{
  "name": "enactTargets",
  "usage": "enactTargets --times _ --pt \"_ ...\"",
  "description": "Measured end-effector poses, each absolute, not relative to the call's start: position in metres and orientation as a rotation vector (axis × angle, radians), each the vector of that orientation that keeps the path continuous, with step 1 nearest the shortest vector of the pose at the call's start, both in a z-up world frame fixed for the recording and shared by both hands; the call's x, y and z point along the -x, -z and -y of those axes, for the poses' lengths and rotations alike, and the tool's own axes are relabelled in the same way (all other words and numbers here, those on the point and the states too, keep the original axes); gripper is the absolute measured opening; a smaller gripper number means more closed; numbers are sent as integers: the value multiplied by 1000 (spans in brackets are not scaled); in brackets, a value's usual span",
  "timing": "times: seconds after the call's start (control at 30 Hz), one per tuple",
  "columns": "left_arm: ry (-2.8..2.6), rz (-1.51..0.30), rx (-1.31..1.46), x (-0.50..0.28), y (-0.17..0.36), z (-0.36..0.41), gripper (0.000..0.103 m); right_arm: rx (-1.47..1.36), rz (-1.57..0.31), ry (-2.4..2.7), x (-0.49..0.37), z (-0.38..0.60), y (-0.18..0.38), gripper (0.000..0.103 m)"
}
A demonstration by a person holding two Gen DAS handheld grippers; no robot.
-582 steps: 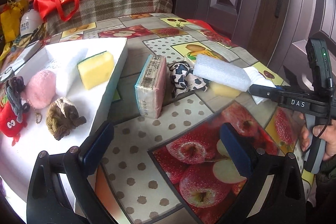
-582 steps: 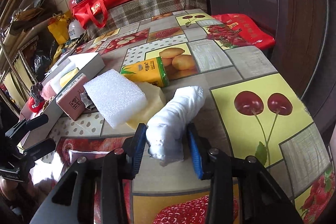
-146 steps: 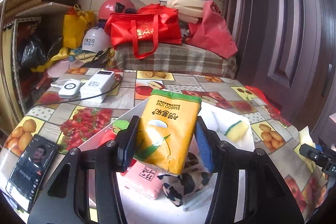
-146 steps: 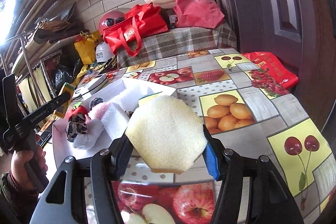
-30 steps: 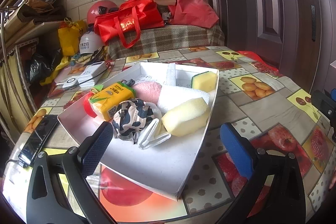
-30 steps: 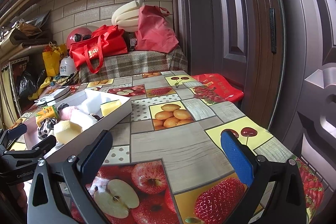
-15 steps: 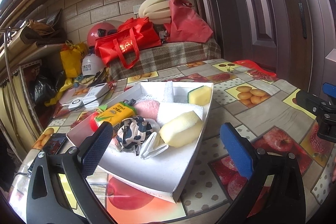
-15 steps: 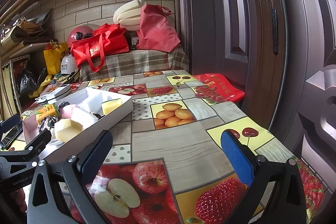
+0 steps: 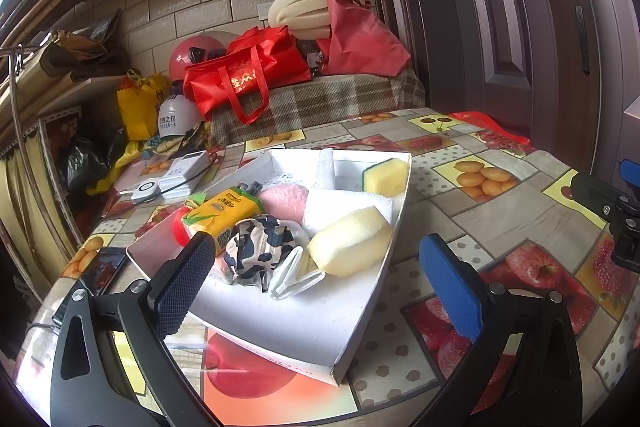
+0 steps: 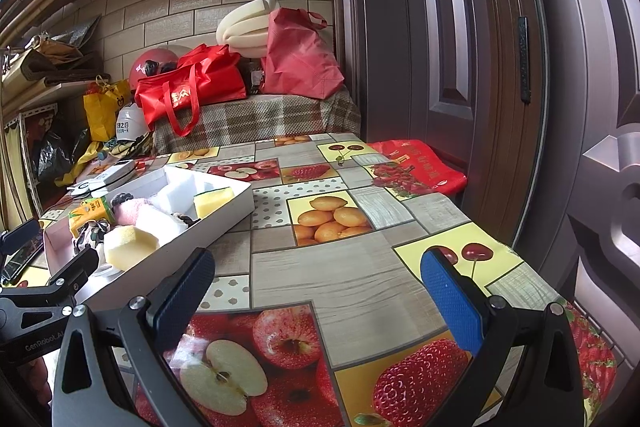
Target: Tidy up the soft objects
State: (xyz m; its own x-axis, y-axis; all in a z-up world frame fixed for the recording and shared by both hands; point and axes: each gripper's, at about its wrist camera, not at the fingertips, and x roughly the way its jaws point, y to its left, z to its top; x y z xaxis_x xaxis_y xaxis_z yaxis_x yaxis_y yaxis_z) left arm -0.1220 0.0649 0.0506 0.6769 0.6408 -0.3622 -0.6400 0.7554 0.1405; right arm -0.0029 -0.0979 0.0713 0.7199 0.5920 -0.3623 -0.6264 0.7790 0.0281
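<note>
both your claws are spread wide and hold nothing.
your left gripper (image 9: 316,283) looks down into the white tray (image 9: 304,323), where the pale sponge (image 9: 350,241) and spotted cloth (image 9: 260,247) lie touching. your right gripper (image 10: 316,291) sees mostly bare fruit tablecloth (image 10: 360,279), tray off left.

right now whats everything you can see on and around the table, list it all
white tray: 1, on the fruit-print tablecloth
pale yellow sponge: 1, tray's near right
white foam block: 1, behind that sponge
yellow-green scrub sponge: 1, tray's far right corner
pink fluffy item: 1, mid tray
cow-print cloth: 1, black and white, tray's near left
yellow tissue pack: 1, tray's left
white power bank: 1, table's far left
phone: 1, dark, left edge
red bags: 2, on the plaid bench
left gripper: open, empty
right gripper: open, empty
</note>
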Motion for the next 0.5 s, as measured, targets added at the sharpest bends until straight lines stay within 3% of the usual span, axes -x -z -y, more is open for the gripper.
enactTargets --times 0.5 --pt "-690 -468 85 118 -44 -80 103 103 -367 -679 4 96 -70 103"
